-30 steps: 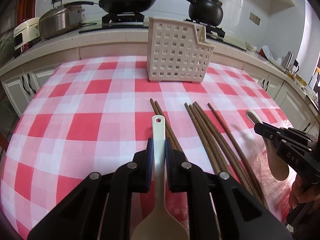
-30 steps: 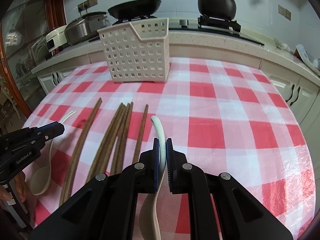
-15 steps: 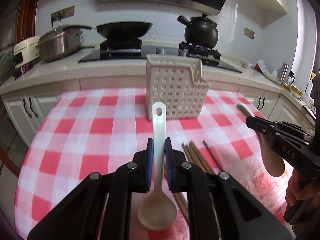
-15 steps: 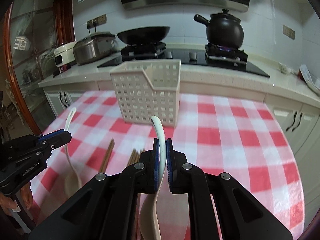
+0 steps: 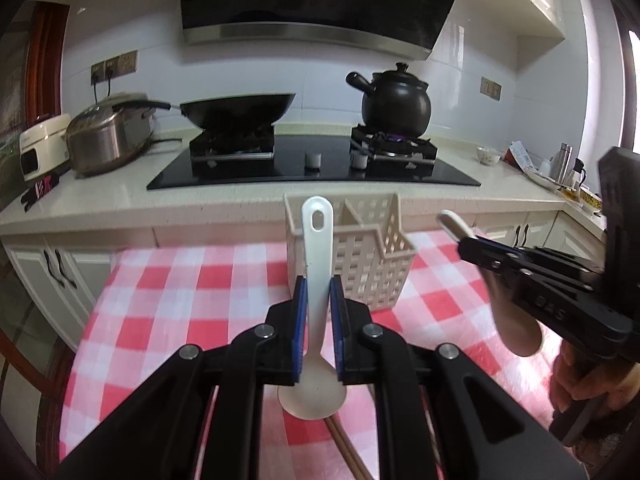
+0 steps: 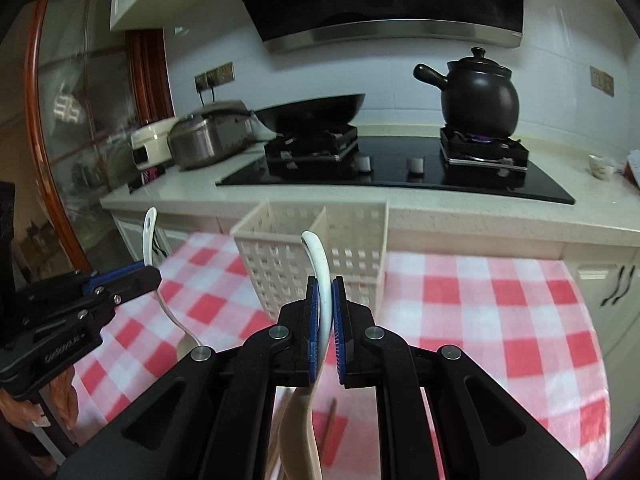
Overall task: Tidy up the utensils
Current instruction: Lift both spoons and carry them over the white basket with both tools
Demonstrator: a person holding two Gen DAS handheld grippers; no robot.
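Spoons (image 5: 318, 280) raised upright, handles up

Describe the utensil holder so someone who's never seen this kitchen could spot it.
Find the red and white checked table in front of the stove counter. At its far edge stands a cream plastic basket with square-holed walls and a divider inside, the only upright container on the cloth.

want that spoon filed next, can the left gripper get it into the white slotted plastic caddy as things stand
Probably yes. The left gripper holds its white plastic spoon above the checked tablecloth, and the white slotted plastic caddy stands just ahead, open-topped, with nothing between.
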